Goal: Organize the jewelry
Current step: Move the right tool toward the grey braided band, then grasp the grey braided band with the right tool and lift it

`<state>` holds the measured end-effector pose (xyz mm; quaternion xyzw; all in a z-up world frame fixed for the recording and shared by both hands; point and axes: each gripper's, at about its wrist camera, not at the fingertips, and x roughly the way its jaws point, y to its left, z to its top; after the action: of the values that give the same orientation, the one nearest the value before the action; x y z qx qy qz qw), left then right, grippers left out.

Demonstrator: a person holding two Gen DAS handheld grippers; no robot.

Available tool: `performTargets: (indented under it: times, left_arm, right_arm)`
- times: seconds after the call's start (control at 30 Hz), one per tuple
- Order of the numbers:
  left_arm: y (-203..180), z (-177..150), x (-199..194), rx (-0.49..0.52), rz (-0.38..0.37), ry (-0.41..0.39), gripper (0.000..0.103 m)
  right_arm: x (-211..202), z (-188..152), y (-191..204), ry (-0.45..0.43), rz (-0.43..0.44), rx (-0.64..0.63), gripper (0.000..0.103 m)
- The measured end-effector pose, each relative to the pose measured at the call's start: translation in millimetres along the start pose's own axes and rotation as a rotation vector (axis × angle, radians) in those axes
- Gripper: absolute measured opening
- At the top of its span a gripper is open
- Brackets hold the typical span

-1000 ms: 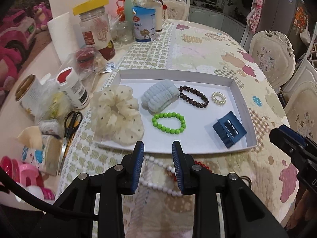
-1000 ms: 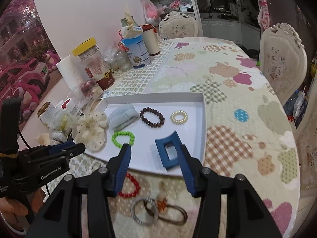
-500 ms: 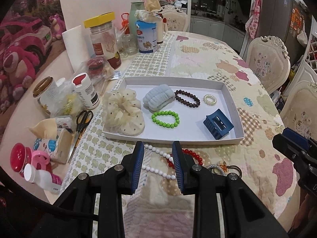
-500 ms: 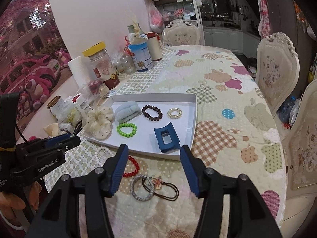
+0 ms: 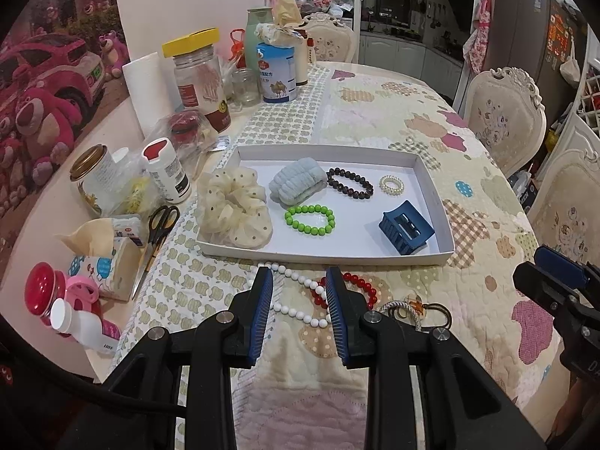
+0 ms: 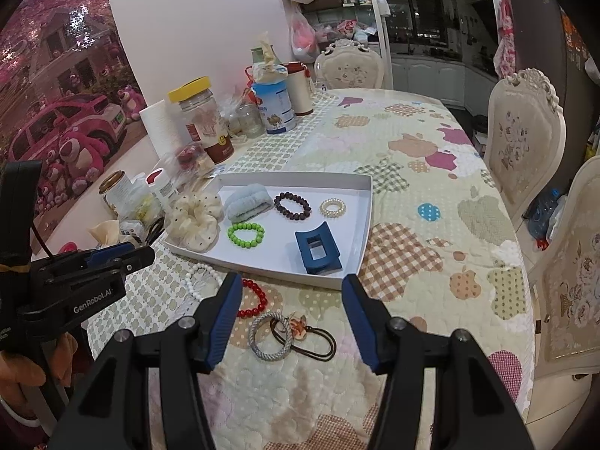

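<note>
Left wrist view is showing the left tongs [image 5: 298,292] hanging open and empty above the quilted bench [image 5: 468,202], just short of the white tray [image 5: 431,183]; inside the tray are lying a cream scrunchie [image 5: 234,210], a blue scrunchie [image 5: 298,183], a green bead bracelet [image 5: 309,219], a dark bead bracelet [image 5: 350,183], a pearl ring [image 5: 392,184] and a blue claw clip [image 5: 405,232]; before the tray's near edge are lying a white bead necklace [image 5: 300,296] and a red bracelet [image 5: 360,288]; the right tongs [image 6: 290,300] are standing open and empty over a grey hair tie [image 6: 270,335].
</note>
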<state>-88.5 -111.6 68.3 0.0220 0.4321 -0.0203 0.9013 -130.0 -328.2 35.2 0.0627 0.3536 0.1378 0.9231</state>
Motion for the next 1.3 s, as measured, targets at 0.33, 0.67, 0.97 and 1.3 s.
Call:
performTargets:
  times: [0.33,0.67,0.97,1.3]
  left_arm:
    - [5,-3,9,-0.013,-0.002,0.03,0.028]
    - [47,-8,36,-0.149,-0.119,0.142,0.028]
    - [82,-27,91,-0.306,-0.187,0.312,0.028]
    - [91,-23,133,-0.336,-0.154,0.349,0.036]
  right_arm:
    - [8,-5,2,0.026,0.012,-0.01,0.058]
    - [41,-27,-16,0.123,-0.023,0.004,0.058]
    - [79,-53,-8,0.213,0.046,-0.02,0.046]
    - [111,-66,0,0.264,0.041,-0.011,0.042]
